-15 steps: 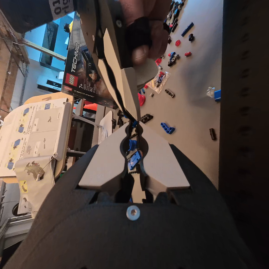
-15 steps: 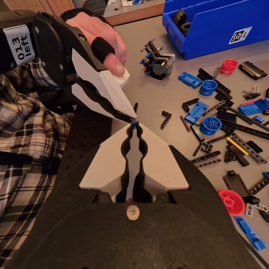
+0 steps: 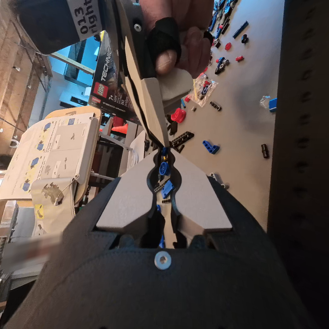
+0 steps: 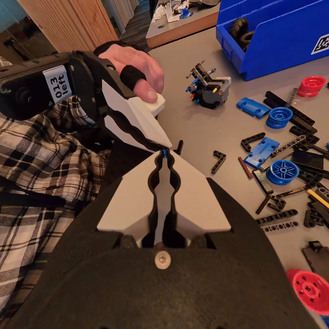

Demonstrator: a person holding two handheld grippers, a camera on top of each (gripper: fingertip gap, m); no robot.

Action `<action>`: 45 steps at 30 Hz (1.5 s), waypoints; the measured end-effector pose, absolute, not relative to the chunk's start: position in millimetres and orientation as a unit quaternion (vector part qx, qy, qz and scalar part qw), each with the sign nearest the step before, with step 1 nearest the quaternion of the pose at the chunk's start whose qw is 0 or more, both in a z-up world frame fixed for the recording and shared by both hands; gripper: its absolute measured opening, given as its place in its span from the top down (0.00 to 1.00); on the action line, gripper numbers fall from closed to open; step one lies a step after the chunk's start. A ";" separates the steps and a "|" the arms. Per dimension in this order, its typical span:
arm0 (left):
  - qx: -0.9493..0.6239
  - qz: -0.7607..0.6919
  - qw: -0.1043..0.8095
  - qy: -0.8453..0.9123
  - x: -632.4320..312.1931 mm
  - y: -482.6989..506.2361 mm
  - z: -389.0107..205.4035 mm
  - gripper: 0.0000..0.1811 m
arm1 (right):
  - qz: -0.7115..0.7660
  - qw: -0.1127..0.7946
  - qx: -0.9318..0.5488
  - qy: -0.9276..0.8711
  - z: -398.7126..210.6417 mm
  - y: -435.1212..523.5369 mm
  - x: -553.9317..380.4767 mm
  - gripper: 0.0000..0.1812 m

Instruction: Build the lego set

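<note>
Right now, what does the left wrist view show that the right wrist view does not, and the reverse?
Only the left wrist view shows the set's box, the open instruction booklet and a blue L-shaped beam.

Only the right wrist view shows the blue bin holding black tyres, the partly built model, the red wheels and a plaid shirt.

Both show the left gripper and the right gripper meeting tip to tip, jaws closed on a small blue pin.
</note>
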State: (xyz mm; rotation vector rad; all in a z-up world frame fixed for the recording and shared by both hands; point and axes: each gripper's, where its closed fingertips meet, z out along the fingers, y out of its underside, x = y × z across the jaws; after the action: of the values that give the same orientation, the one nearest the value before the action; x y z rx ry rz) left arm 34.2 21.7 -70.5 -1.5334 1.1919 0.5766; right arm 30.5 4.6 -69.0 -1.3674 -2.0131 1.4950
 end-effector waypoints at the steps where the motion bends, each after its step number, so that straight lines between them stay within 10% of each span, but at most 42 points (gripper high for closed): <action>1: -0.643 0.241 0.535 0.492 32.7 21.5 -70.2 0.98 | 0.519 0.142 -0.475 -0.697 -68.7 4.4 29.4 0.98; 45: -0.655 0.213 0.613 0.388 19.0 18.6 -57.3 0.99 | 0.545 0.183 -0.473 -0.668 -49.4 6.1 11.6 0.95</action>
State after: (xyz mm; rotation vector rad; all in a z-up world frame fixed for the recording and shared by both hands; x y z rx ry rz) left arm 19.0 18.6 -57.3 -1.5093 0.8945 0.4903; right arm 11.6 6.1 -49.4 -1.3329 -1.8846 1.5362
